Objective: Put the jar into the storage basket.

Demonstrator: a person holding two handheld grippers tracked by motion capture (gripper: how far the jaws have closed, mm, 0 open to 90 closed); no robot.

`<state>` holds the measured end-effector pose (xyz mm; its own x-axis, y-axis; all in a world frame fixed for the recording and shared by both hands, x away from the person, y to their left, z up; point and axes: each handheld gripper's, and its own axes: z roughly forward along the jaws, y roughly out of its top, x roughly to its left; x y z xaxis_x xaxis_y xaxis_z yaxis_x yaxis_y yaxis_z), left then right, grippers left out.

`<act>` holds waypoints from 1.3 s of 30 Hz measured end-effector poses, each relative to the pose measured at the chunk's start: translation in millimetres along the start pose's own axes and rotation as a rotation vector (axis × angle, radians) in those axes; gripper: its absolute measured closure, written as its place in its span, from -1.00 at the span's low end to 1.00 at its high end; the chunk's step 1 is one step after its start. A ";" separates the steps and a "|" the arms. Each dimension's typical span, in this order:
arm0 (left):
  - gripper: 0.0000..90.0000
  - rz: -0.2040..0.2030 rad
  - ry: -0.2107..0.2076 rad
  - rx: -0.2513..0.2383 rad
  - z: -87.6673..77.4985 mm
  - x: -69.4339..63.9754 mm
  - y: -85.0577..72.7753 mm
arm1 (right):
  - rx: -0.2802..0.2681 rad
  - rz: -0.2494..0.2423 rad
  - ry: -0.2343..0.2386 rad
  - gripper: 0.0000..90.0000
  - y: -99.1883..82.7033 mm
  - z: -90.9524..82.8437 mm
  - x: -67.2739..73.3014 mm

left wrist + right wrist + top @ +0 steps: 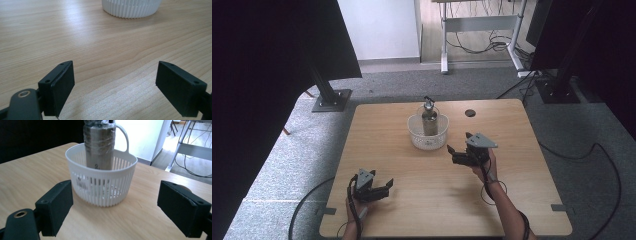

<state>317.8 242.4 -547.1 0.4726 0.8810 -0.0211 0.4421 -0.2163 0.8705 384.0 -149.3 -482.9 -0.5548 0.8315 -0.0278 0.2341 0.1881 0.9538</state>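
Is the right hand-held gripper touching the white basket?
Apart. In the right gripper view, bare table lies between the open right hand-held gripper and the white basket.

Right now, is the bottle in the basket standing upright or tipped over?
Upright. The bottle rises straight out of the white basket, its top well above the rim in the high view and the right gripper view.

The bottle (99, 146) top is cut off in the right gripper view, its base hidden behind the basket (101, 186) slats. The label print there is unreadable.
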 end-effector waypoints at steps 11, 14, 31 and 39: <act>-0.66 0.006 0.003 0.007 0.6 -1.6 0.2 | -0.049 0.031 -0.030 -0.72 -29.1 -49.3 -3.1; -0.67 0.015 0.005 0.011 1.0 -2.9 0.4 | -0.049 0.060 -0.027 -0.72 -39.2 -59.2 -4.3; -0.67 0.029 0.008 0.017 1.7 -4.7 0.6 | 0.030 0.141 -0.040 -0.75 -80.4 -69.0 -8.3; -0.67 0.029 0.007 0.019 1.7 -4.6 0.6 | 0.039 0.179 -0.075 -0.84 -82.3 -66.5 -8.7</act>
<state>317.2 237.4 -547.3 0.4802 0.8771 0.0073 0.4426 -0.2494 0.8613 316.5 -206.8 -541.3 -0.4407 0.8899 0.1180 0.3557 0.0524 0.9331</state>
